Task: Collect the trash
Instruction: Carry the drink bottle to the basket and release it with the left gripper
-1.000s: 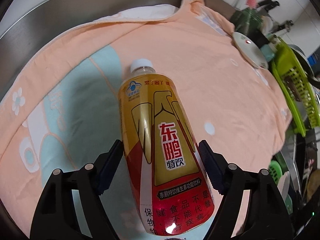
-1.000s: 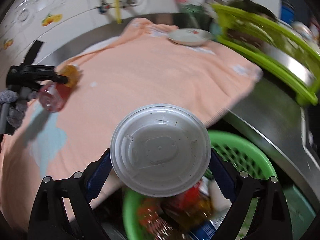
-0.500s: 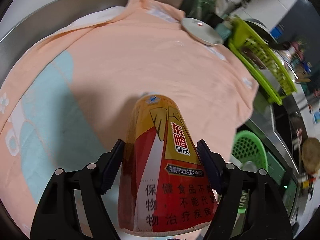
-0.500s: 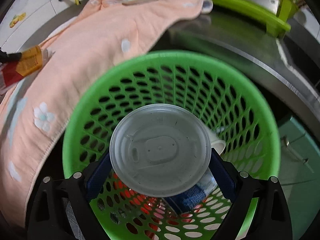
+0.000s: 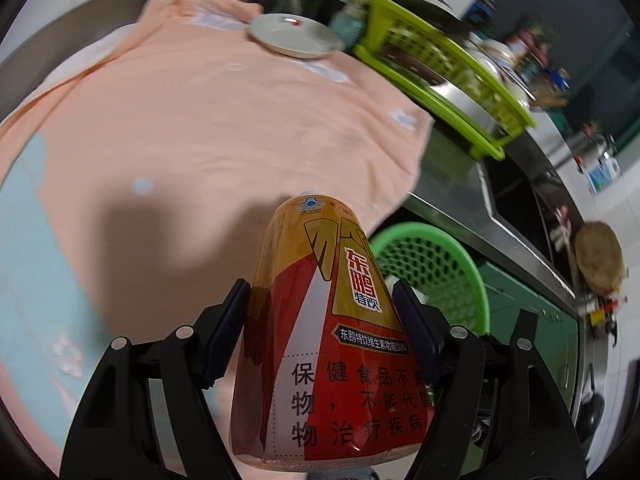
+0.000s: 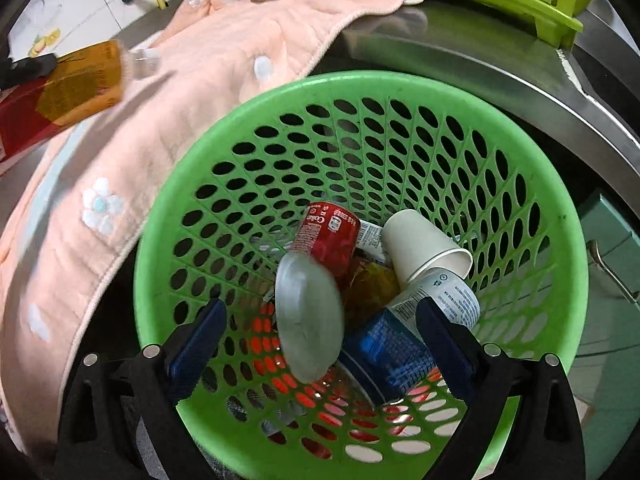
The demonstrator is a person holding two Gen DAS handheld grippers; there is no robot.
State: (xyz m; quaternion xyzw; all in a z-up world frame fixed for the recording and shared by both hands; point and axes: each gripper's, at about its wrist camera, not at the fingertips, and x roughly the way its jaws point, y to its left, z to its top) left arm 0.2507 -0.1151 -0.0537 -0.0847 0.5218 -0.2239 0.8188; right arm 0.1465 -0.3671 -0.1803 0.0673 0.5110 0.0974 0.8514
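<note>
Right wrist view: right tool hangs over the green basket with its jaws spread wide and nothing between the pads; the translucent plastic lid is below them, tilted on edge and blurred, apparently dropping onto the pile. Already in the basket: red can, white paper cup, blue-and-white labelled container, plus something yellowish under them that I can't identify. Left wrist view: left tool clamped on the energy drink bottle, both blue pads pressing the label, jaws have just been closing a little with the bottle between them. Bottle is in the air over the peach towel on the steel counter, cap end pointing away toward the basket's rim, which shows just past the counter edge. Progress judgement: mostly done, lid released, bottle looks like the last piece to drop; white plate on the towel reads as dishware, not trash. Hidden or unclear: bottle cap hidden behind the bottle's shoulder in the left view, bottle base cut off at frame bottom, basket floor covered by the rubbish, green dish rack contents blurred.
</note>
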